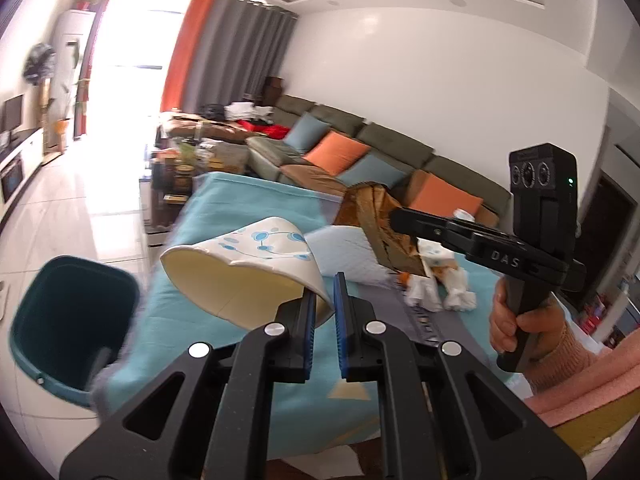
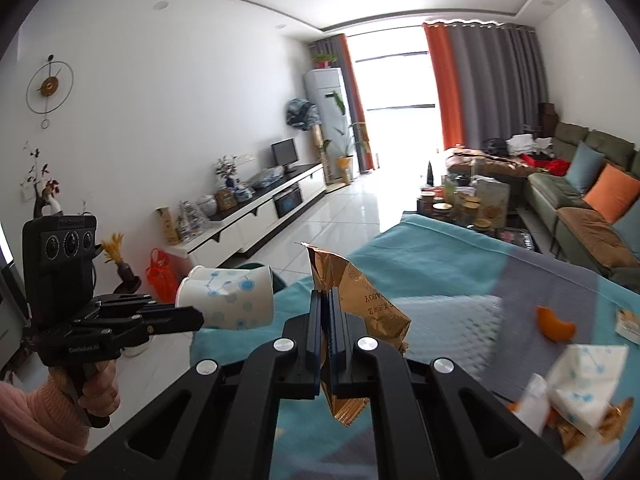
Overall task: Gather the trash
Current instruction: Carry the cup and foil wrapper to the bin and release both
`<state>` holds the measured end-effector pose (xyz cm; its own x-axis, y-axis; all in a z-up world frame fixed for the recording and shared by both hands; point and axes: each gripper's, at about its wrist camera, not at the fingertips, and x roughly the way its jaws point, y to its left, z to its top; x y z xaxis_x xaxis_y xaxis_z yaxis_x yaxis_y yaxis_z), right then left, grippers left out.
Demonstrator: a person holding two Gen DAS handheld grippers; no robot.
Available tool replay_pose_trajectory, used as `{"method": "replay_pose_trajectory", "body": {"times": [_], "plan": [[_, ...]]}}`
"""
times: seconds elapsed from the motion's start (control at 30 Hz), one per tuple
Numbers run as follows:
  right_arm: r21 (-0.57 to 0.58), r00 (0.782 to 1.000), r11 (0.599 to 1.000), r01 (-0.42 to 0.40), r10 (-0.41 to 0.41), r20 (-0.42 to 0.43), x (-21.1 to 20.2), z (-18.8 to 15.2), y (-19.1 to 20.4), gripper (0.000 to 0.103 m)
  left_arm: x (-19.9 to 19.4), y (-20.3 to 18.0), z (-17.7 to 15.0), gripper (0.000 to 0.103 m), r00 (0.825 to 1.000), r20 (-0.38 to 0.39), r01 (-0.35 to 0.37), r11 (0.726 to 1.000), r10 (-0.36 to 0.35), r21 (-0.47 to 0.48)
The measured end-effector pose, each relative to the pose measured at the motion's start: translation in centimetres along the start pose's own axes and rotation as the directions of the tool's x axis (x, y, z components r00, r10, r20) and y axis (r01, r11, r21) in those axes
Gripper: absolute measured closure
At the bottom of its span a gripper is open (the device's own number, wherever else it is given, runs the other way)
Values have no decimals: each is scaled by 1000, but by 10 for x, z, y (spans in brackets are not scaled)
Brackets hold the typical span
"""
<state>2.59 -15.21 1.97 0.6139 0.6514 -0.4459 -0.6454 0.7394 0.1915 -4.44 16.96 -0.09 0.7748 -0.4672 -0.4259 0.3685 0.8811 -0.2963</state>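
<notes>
In the left wrist view my left gripper [image 1: 325,296] is shut on the rim of a white paper cup [image 1: 248,264] with blue dots, held on its side above the table's left edge. A teal bin [image 1: 68,320] stands on the floor below and to the left. My right gripper [image 1: 396,218] comes in from the right, shut on a crumpled gold wrapper [image 1: 376,232]. In the right wrist view the right gripper [image 2: 327,296] pinches that gold wrapper [image 2: 360,304], and the left gripper [image 2: 198,320] holds the cup [image 2: 228,296] at the left.
The table wears a teal and grey cloth [image 2: 420,264]. On it lie an orange peel [image 2: 554,324], crumpled tissues [image 2: 580,380] and a white padded sheet [image 1: 344,252]. A sofa [image 1: 360,148] and a cluttered coffee table [image 2: 468,200] stand beyond.
</notes>
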Motion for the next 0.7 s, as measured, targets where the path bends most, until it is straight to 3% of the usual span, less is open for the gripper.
{"method": "replay_pose_trajectory", "body": {"times": [0.27, 0.7], "plan": [[-19, 995, 995, -94, 93, -41, 34, 9, 20, 101, -43, 34, -5, 94, 993, 23, -112, 993, 113, -47], [-38, 975, 977, -209, 205, -89, 79, 28, 48, 101, -100, 77, -14, 94, 971, 17, -235, 965, 239, -112]]}}
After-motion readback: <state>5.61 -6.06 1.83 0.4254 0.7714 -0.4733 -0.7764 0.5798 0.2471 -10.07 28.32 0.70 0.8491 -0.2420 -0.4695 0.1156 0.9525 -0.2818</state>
